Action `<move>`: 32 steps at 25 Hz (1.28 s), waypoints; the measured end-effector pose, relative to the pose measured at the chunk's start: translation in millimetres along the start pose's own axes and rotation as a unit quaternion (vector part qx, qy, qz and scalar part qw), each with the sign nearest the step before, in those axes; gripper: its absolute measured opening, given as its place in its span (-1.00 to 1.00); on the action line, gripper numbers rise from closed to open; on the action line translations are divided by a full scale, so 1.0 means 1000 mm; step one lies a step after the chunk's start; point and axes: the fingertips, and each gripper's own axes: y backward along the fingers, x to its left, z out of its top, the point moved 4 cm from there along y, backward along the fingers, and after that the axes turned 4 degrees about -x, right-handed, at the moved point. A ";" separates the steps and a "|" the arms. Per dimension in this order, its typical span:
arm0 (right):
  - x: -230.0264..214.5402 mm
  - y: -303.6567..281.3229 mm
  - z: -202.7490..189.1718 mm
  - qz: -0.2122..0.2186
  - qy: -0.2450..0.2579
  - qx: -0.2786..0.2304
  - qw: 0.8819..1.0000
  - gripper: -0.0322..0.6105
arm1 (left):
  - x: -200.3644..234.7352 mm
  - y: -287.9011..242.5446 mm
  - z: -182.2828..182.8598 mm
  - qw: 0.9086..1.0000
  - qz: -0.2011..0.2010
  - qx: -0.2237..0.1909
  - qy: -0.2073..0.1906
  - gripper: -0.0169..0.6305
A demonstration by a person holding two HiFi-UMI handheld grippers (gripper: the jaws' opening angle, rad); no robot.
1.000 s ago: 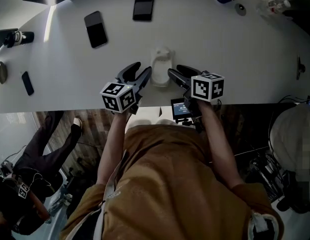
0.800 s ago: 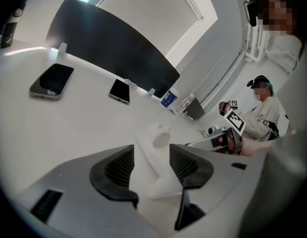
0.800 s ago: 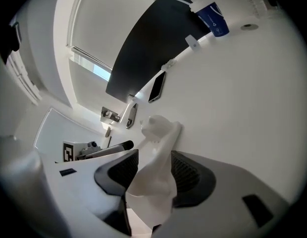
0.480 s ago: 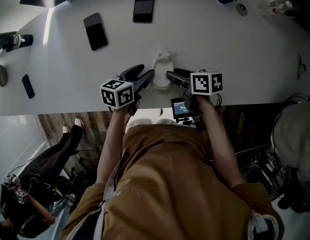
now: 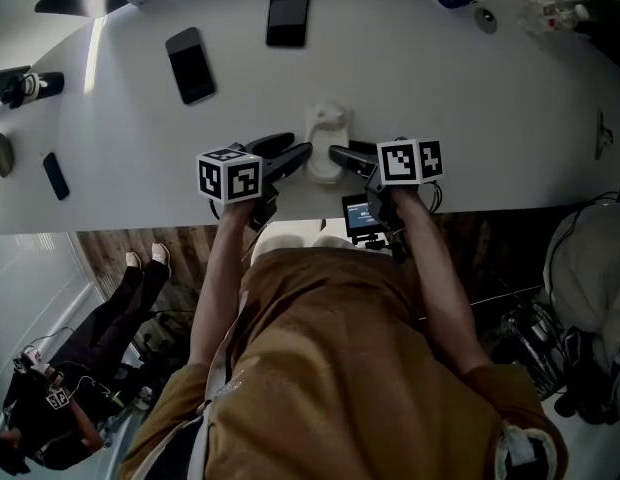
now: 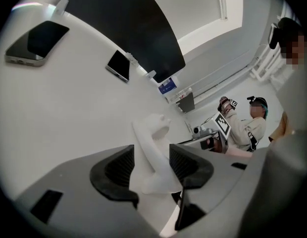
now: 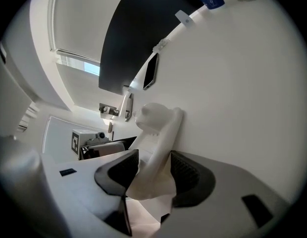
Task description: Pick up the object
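Note:
A small white moulded object (image 5: 325, 136) stands upright on the white table (image 5: 440, 118) near its front edge. My left gripper (image 5: 300, 148) reaches it from the left and my right gripper (image 5: 340, 151) from the right. In the left gripper view the object (image 6: 151, 148) stands between the black pads (image 6: 119, 167), with a thin gap on the left side; these jaws have just been opening. In the right gripper view the same object (image 7: 156, 138) rises between that gripper's wide-set pads (image 7: 185, 175), very close to both. Nothing is lifted.
Two dark phones (image 5: 190, 63) (image 5: 288, 8) lie farther back on the table and a small dark item (image 5: 55, 168) at the left. A small screen device (image 5: 362, 218) hangs under my right gripper at the table's front edge. Another person (image 6: 245, 128) sits beyond the table.
Both grippers have rolled about their own axes, so their marker cubes show different faces. Their fingertips lie flatter and a little closer on either side of the white object, which has not moved.

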 end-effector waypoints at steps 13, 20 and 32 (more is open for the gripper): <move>-0.002 -0.005 -0.004 0.016 -0.033 0.036 0.999 -0.31 | -0.005 -0.007 0.000 0.995 -0.031 0.075 0.053 -0.30; 0.004 -0.009 -0.008 0.025 -0.031 0.048 0.998 -0.32 | -0.008 -0.015 -0.020 0.986 -0.042 0.138 0.084 -0.30; 0.010 -0.003 -0.009 0.043 -0.026 0.043 0.998 -0.44 | -0.013 -0.010 -0.017 0.988 -0.059 0.093 0.109 -0.42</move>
